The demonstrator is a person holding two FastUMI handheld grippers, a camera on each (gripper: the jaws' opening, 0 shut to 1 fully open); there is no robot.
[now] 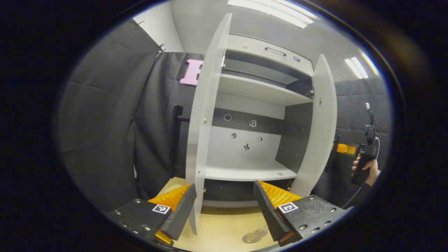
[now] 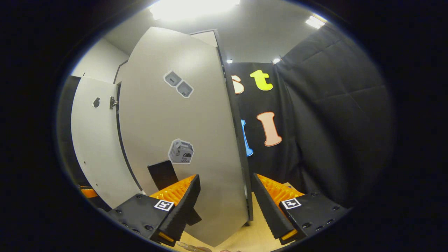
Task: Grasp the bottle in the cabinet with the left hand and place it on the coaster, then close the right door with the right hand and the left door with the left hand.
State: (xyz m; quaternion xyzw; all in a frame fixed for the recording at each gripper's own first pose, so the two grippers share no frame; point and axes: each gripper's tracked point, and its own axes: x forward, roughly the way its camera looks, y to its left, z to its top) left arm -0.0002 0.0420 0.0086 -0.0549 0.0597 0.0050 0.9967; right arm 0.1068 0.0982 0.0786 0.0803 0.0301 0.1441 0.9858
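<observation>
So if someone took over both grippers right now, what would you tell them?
Left gripper: open, the edge of the left door between its fingers.
Right gripper: open, straddling the edge of the right door.
Cabinet: shelves bare. A clear object sits on the table below, possibly the bottle on its coaster; too small to tell.
Left to do: close the right door, then the left. Both stand open.

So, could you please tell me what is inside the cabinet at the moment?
The cabinet's two shelves look bare, with a few stickers on the back wall. No bottle stands there. The left door hides a strip of the interior.
</observation>
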